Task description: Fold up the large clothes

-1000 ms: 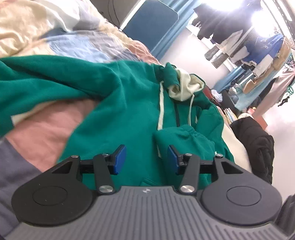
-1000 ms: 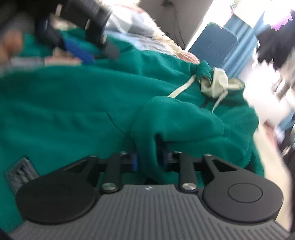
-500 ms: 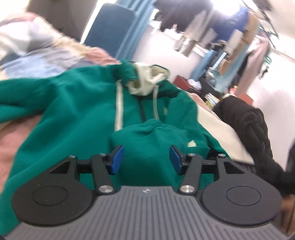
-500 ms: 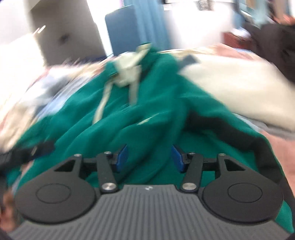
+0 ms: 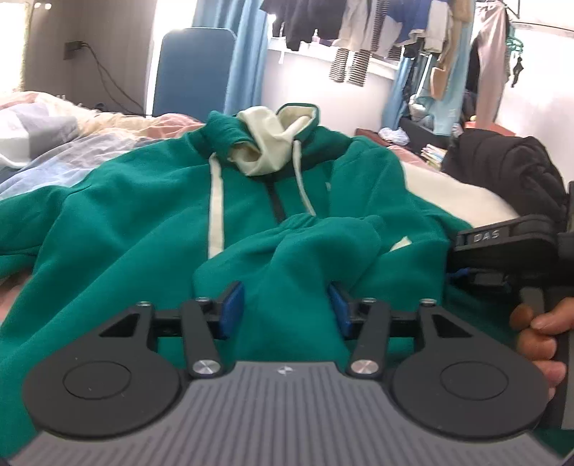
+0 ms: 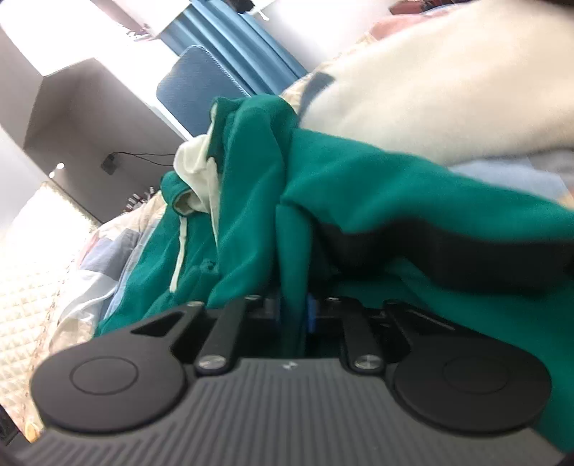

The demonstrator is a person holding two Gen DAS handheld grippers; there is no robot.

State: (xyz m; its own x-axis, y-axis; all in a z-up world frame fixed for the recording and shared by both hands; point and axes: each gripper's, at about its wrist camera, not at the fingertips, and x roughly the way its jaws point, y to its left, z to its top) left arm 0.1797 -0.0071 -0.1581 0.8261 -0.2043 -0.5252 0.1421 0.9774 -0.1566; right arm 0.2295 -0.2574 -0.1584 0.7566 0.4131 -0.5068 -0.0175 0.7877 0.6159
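A green hoodie [image 5: 136,215] with a cream-lined hood [image 5: 272,143] lies front up on the bed. My left gripper [image 5: 285,310] hovers low over its lower front. Its jaws are closing, and a raised fold of green fabric [image 5: 287,272] sits between the blue pads [image 5: 231,310]. My right gripper [image 6: 294,312] is rolled to one side and shut on a thin upright fold of the hoodie [image 6: 358,186]. In the left wrist view the right gripper [image 5: 502,251] shows at the right edge, held by a hand [image 5: 538,329].
A patchwork quilt [image 5: 53,143] covers the bed on the left. A white fleecy blanket [image 5: 459,200] and a black jacket [image 5: 509,168] lie to the right of the hoodie. Behind stand a blue padded panel [image 5: 190,71] and hanging clothes [image 5: 358,32].
Both views rolled and swung across the hoodie. The right gripper, open half a second ago, has shut on a green fold. The left gripper came down over the bunched fabric.
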